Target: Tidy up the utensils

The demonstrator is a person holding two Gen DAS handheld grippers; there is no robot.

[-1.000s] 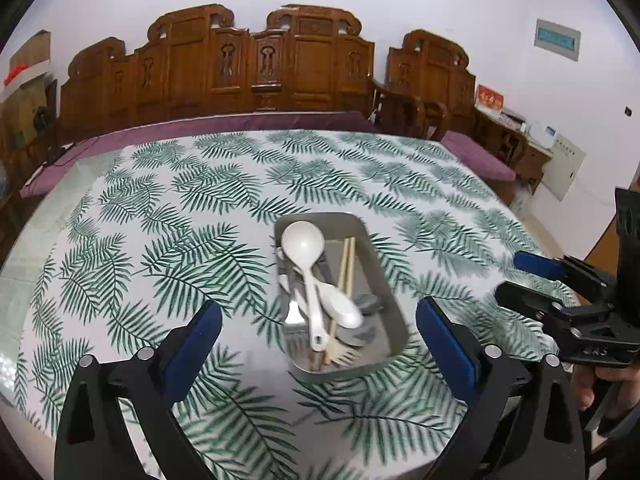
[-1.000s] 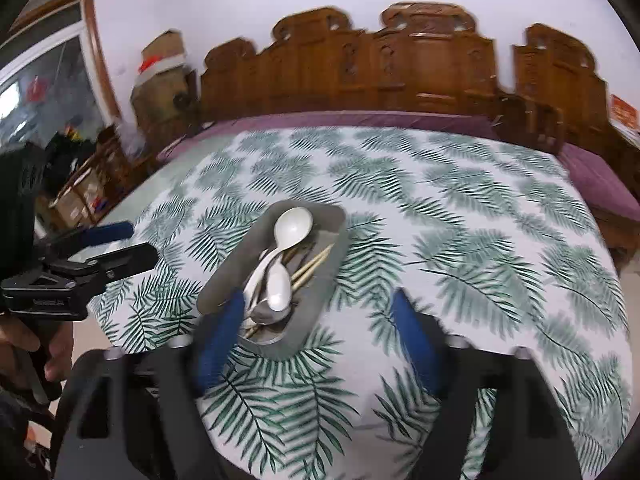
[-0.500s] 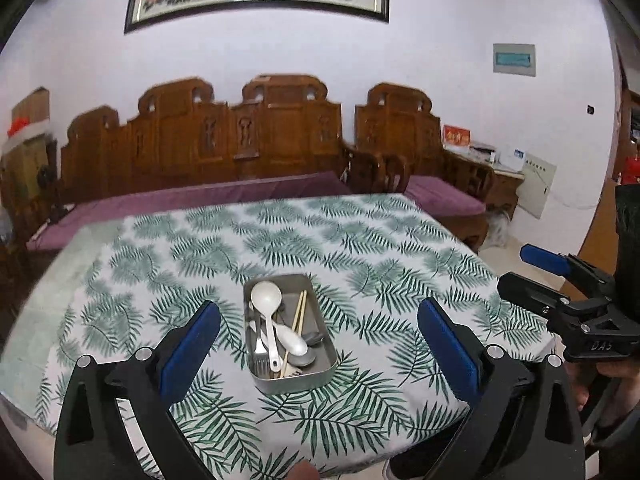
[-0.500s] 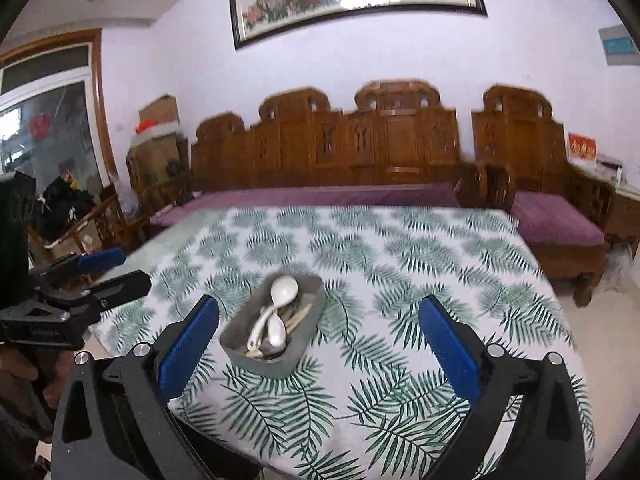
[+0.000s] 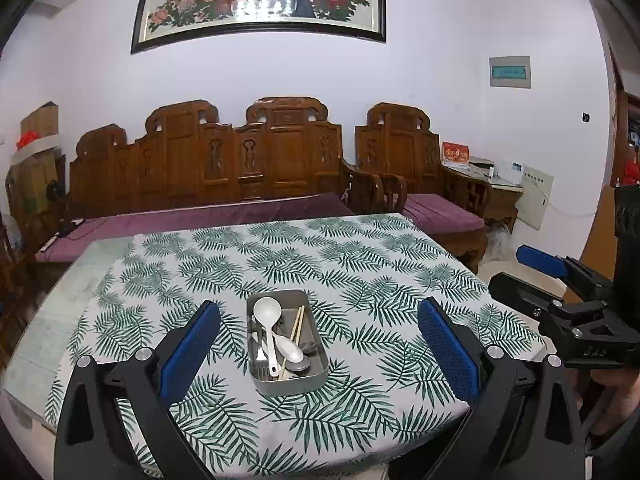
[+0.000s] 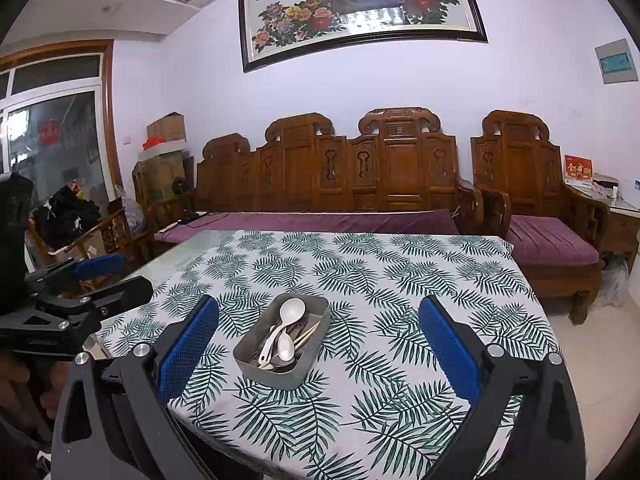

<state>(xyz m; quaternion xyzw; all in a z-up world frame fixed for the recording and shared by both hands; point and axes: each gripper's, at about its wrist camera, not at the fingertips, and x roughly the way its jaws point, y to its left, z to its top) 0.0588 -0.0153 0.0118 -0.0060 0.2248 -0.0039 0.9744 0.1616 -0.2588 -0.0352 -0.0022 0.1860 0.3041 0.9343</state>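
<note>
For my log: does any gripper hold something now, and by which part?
Nothing is held. The left gripper and right gripper are both open and empty; the utensils lie in the metal tray.

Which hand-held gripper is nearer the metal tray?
Neither clearly. The left hand-held gripper and right hand-held gripper both hang open, short of the metal tray, similarly far.
</note>
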